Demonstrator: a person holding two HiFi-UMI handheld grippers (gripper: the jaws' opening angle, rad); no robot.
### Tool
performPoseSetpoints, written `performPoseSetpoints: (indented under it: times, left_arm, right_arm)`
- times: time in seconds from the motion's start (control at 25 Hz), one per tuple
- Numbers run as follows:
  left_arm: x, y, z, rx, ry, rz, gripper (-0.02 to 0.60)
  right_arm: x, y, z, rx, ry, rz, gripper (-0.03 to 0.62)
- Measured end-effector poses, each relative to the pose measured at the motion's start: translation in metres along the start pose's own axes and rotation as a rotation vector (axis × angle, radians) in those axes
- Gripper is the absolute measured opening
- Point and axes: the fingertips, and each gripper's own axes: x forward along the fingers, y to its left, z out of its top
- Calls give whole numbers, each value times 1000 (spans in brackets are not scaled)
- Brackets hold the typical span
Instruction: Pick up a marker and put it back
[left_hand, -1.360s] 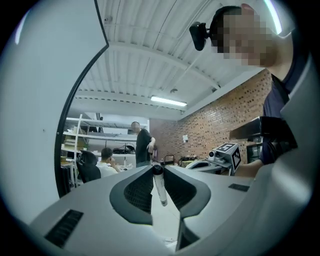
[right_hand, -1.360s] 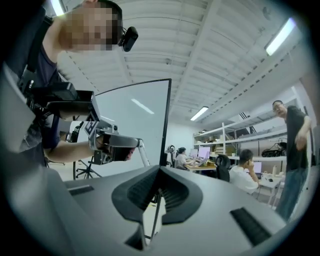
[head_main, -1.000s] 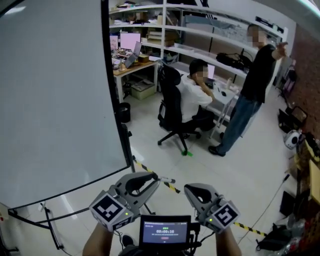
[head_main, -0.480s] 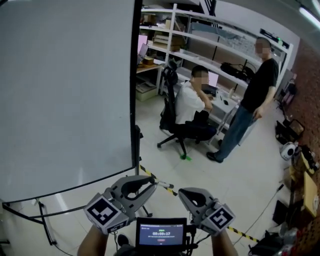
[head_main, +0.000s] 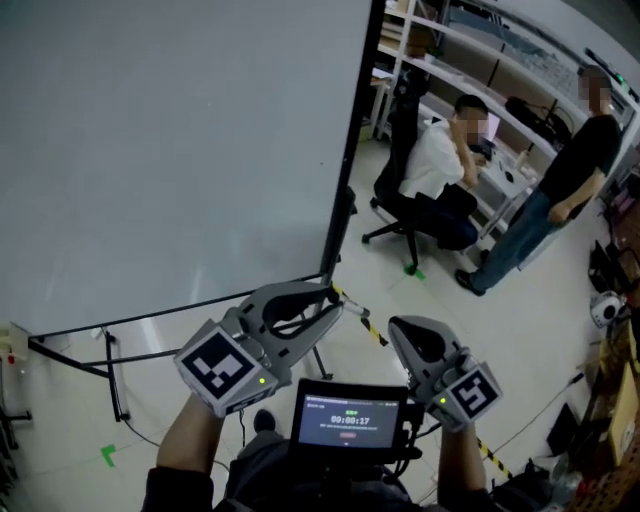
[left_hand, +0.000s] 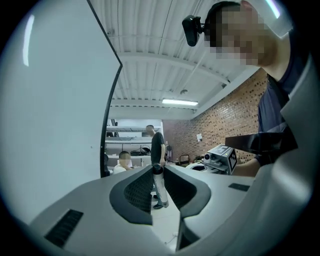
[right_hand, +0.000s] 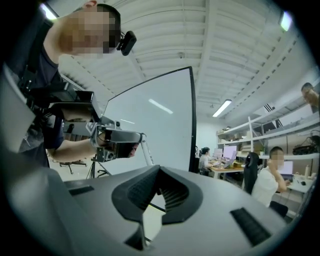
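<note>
Holding the marker (left_hand: 158, 186) steady matters most now — the left tongs (head_main: 333, 300) clamp its barrel, upright between the pads, while the right tongs (head_main: 402, 332) are closed on nothing. Just beyond stands the whiteboard (head_main: 180, 150), its stand legs (head_main: 110, 370) a likely tripping risk; farther off, a seated person (head_main: 435, 165) and a standing person (head_main: 570, 170) — well apart.

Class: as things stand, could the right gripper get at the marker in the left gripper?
Probably yes. The right gripper hangs beside the left gripper with only air between, and the marker sticks out of the left jaws. The right jaws are shut, so must open first.
</note>
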Motion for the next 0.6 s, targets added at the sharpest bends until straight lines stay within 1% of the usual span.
performPoseSetpoints:
  times: [0.36, 0.6]
  left_arm:
    - [-13, 3, -3, 19, 5, 69, 71]
    - [-17, -6, -1, 17, 2, 120, 71]
  right_arm:
    - [13, 10, -7, 6, -19, 81, 11]
    - [6, 17, -6, 4, -36, 132, 11]
